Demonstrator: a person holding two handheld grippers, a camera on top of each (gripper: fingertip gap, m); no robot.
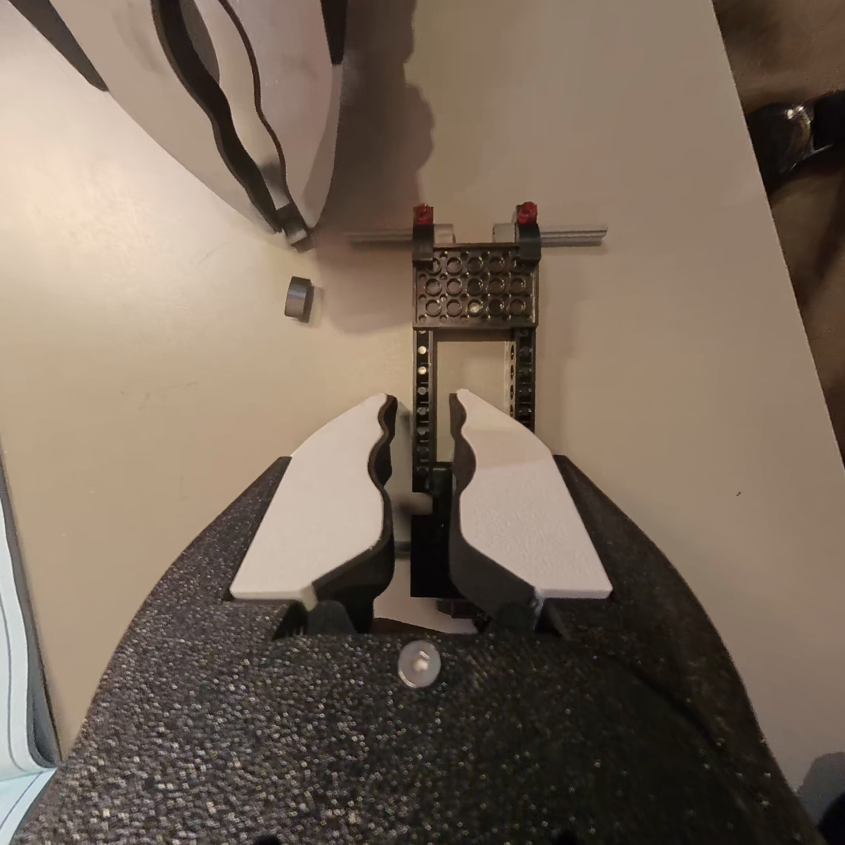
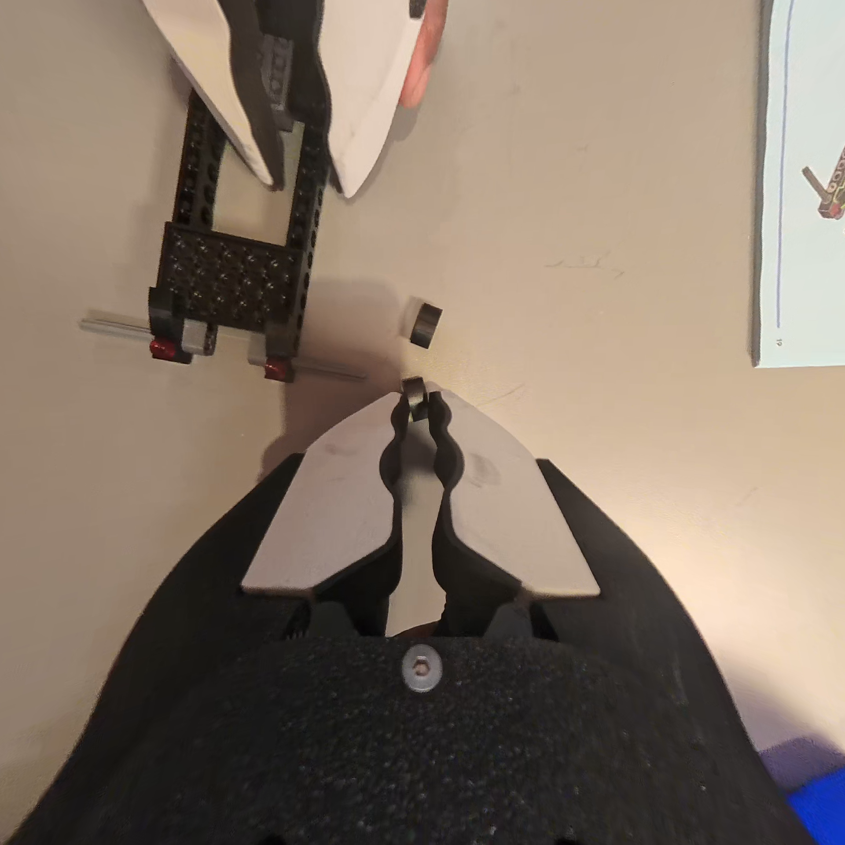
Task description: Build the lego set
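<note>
While held: right tongs [image 2: 415,402] pinch a small, light, stiff dark grey plastic ring [image 2: 415,394] by its flat faces.
Left tongs [image 1: 420,402]: apart, astride the rigid black studded brick frame [image 1: 475,292]'s rail.
Spare ring [image 2: 426,323]: loose on the beige surface [image 2: 594,228], just above the held one.

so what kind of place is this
Probably a hobby or work table for toy-brick building: a plain beige tabletop, a half-built black brick frame lying on it, and an open picture instruction booklet at the edge.
</note>
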